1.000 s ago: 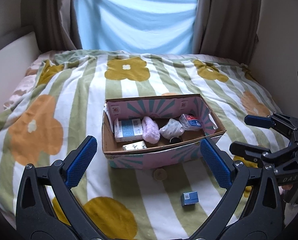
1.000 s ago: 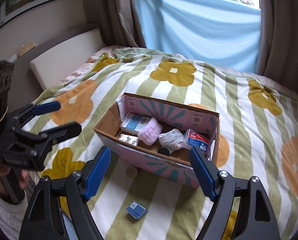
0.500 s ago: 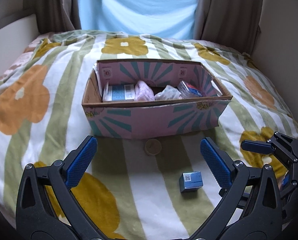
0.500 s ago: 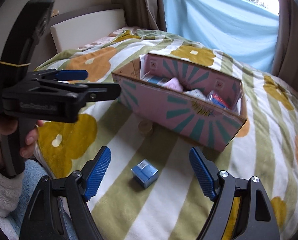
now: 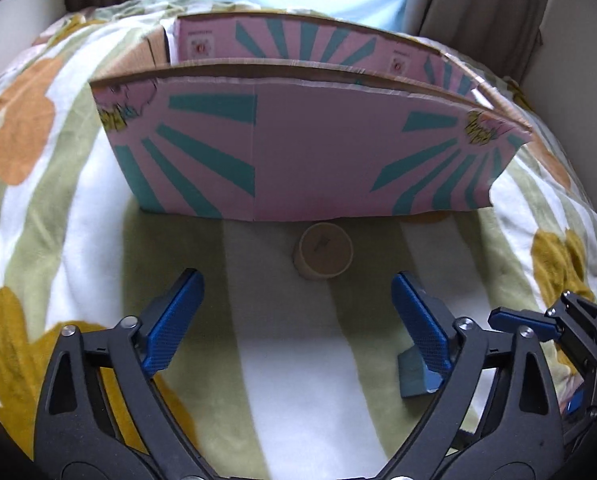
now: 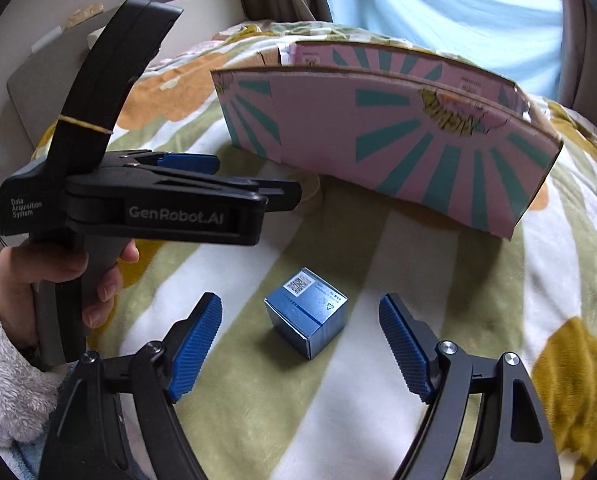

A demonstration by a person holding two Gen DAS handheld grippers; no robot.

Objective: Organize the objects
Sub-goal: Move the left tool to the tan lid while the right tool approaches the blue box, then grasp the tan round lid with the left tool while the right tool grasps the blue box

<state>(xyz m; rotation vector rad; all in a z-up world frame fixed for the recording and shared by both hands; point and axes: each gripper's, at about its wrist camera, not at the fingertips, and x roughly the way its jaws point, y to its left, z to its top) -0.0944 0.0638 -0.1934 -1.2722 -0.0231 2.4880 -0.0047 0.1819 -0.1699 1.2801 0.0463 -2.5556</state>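
The right tool (image 6: 300, 346) hangs low over the bed (image 6: 438, 280) with its jaws spread wide and nothing between them. The small blue box (image 6: 306, 312) sits just ahead of the fingertips, centred in the gap but turned corner-on, so its faces run diagonal to the pads. The left tool (image 5: 296, 320) is equally wide open and empty, with the round tan disc-like item (image 5: 324, 250) straight ahead of it, lying just short of the near wall of the pink cardboard box (image 5: 310, 152).

To take the blue box cleanly, the right tool probably needs a slight twist so the pads meet two opposite flat faces instead of corners, then a short advance until the box sits well inside the pads before closing. The quilt is soft, so pressing down could tip the box or snag fabric. The tan item looks low and may need a shallow, level approach.
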